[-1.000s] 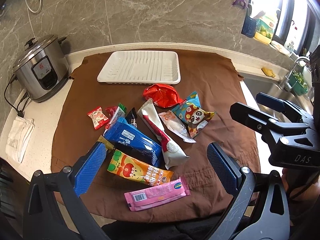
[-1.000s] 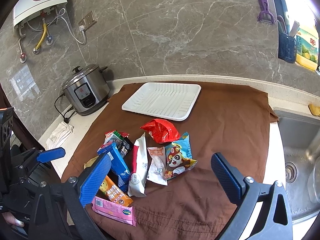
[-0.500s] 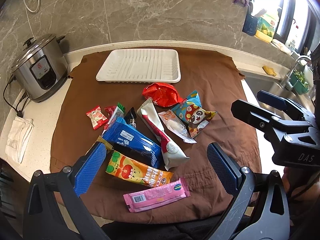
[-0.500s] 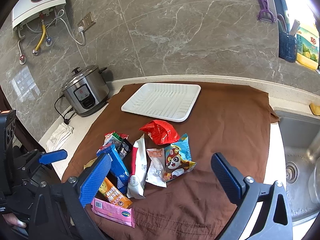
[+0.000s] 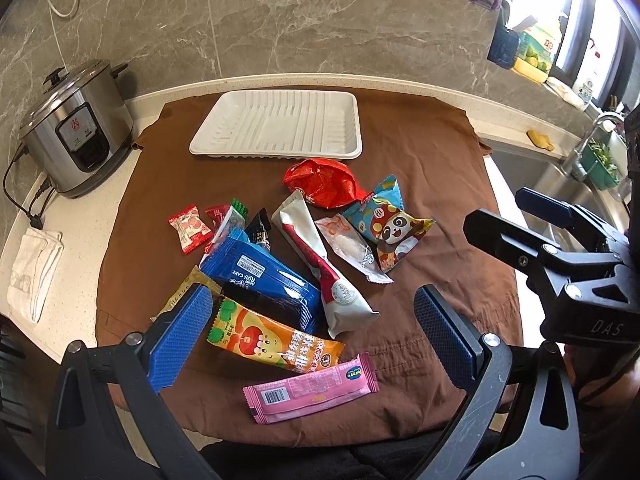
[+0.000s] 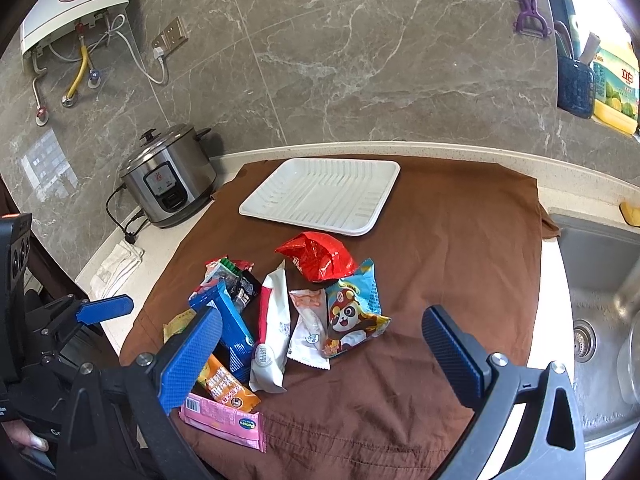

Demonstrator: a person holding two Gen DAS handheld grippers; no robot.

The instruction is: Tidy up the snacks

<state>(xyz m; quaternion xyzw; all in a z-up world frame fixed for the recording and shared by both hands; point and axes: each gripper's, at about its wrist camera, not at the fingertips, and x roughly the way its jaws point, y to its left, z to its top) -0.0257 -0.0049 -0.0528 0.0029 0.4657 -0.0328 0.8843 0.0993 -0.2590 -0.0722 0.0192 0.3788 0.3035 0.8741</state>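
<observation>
Both grippers, left (image 5: 308,332) and right (image 6: 320,354), hover spread; overlapping crinkly snack packets (image 5: 280,264) could drag neighbours, missing the far white ribbed plastic tray (image 5: 276,126).

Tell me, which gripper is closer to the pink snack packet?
Left. The left gripper hovers right over the flat pink plastic snack packet, jaws open. The right gripper hangs farther right, over the brown cloth near the panda packet.

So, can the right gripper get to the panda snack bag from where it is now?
Probably yes. The right gripper is open and holds nothing, and the panda snack bag lies ahead of it on the brown cloth, nothing above it; only its left edge overlaps the white packet.
</observation>
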